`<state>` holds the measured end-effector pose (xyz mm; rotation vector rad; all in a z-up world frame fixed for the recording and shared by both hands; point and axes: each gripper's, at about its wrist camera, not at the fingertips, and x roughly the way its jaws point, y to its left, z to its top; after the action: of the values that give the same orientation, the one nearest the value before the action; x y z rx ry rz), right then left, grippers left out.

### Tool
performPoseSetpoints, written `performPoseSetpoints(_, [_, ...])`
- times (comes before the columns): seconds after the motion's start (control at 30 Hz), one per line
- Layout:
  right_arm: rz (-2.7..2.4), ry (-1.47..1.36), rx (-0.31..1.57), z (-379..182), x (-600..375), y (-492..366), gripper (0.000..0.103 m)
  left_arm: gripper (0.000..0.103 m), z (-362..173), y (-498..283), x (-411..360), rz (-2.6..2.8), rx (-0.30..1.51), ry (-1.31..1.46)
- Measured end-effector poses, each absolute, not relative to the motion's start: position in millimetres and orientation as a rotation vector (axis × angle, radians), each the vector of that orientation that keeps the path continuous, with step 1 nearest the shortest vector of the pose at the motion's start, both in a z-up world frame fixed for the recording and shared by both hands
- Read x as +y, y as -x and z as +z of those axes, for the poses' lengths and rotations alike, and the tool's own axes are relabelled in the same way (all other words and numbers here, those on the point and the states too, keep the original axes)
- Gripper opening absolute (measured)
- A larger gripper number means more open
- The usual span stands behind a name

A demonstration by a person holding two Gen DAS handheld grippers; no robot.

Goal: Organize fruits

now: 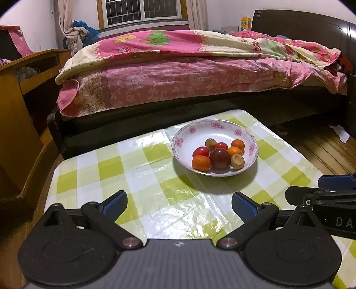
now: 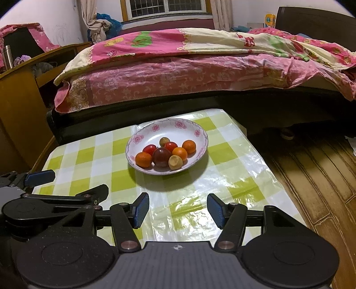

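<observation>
A white floral-rimmed bowl (image 1: 249, 131) is seen standing on a table covered with a green-and-white checked plastic cloth (image 1: 142, 164), toward the far half of the table and nearer its right edge. All the fruit in view is gathered inside the bowl: a large dark red plum-like fruit (image 1: 219, 158) lies at the middle front, with one orange mandarin (image 1: 201, 163) touching it at the left, a second mandarin (image 1: 235, 151) just behind it at the right and a third (image 1: 237, 144) farther back at the right. Two small red tomatoes (image 1: 201, 152) (image 1: 221, 146) are set behind the plum-like fruit, and two small brownish round fruits are seen, one at the front right (image 1: 237, 162) and one at the back (image 1: 210, 143). The left gripper (image 1: 179, 205) is held low over the near part of the table, its blue-padded fingers spread wide apart with nothing between them. The right gripper (image 2: 178, 210) is held just beside it, at the right, likewise spread open and empty; part of it is visible at the right edge of the left wrist view. Both grippers are well apart from the bowl. Beyond the table a bed with a pink floral quilt (image 1: 178, 66) is seen, with a wooden desk (image 1: 24, 73) at the left and a barred window (image 1: 142, 11) behind.
</observation>
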<state>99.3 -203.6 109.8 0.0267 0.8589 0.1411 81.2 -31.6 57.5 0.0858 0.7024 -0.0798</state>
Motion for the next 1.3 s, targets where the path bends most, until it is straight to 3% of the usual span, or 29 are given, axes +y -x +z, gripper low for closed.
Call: performPoseSetpoints(1.3, [0.108,-0.011,0.92,103.2,-205.2,-72.6,0.054,0.103,51.7,-48.2,-31.4,-0.065,0.728,-0.087])
